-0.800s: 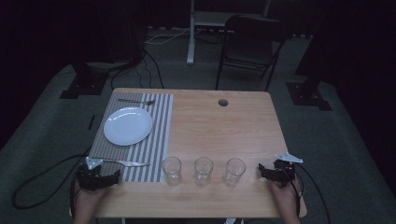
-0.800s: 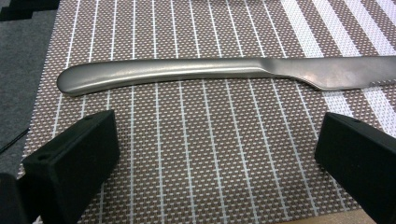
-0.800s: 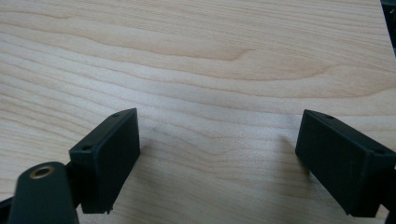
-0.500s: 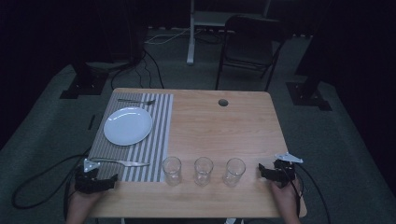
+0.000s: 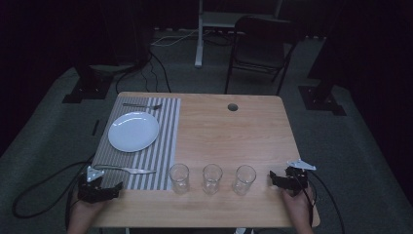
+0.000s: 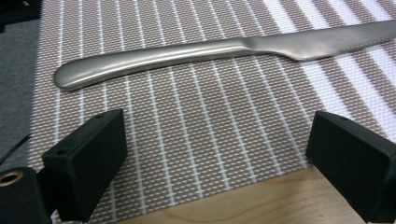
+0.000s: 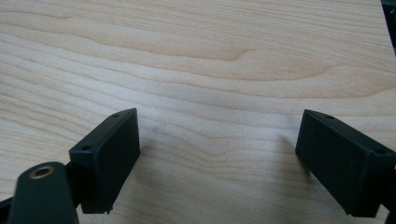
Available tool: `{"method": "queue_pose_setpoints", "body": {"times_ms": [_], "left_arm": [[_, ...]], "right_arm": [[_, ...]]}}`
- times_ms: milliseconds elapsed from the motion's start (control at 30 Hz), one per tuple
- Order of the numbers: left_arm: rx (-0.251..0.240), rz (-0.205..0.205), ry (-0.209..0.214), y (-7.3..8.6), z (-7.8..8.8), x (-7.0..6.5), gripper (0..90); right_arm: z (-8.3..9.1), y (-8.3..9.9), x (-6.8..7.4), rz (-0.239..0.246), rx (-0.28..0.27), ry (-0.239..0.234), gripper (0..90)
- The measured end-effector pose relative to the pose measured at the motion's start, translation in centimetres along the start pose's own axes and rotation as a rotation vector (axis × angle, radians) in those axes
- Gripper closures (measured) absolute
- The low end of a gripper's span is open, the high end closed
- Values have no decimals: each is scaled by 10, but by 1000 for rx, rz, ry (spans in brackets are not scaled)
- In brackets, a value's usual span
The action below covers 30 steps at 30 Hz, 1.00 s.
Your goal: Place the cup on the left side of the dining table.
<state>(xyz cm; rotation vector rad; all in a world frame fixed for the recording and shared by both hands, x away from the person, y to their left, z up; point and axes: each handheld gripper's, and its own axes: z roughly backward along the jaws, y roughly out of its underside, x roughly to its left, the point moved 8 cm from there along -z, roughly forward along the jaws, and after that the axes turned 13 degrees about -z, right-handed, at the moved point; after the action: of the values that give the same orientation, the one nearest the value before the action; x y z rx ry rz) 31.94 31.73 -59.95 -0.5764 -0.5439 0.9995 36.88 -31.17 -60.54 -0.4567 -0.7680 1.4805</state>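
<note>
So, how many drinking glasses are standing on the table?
3. All stand upright in a row near the table's near edge: the left glass beside the striped placemat, the middle glass, and the right glass. None seems hidden.

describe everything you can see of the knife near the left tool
The knife is one piece of dull, brushed silver metal: a rounded, slightly curved handle that narrows into a flat blade. It lies flat on the striped placemat near the table's front edge, handle toward the left tool, blade toward the glasses. In the left gripper view it lies just beyond the open jaws, which do not touch it. Only the mat touches it.
</note>
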Motion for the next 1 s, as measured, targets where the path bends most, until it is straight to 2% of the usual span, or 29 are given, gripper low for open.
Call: {"method": "queue_pose_setpoints", "body": {"times_ms": [167,200,300,667,867,1000], "left_arm": [[-26,-23,13,-5,3,-5,59],[-36,-35,32,-6,3,-9,59],[-31,-45,37,-7,2,-11,59],[-57,-78,81,-14,5,-23,60],[-77,-113,100,-20,7,-34,60],[-107,-133,134,-27,12,-43,60]], "right_arm": [[0,0,0,-1,0,0,133],[0,0,0,0,0,0,133],[0,0,0,0,0,0,133],[0,0,0,0,0,0,133],[0,0,0,0,0,0,133],[0,0,0,0,0,0,133]]}}
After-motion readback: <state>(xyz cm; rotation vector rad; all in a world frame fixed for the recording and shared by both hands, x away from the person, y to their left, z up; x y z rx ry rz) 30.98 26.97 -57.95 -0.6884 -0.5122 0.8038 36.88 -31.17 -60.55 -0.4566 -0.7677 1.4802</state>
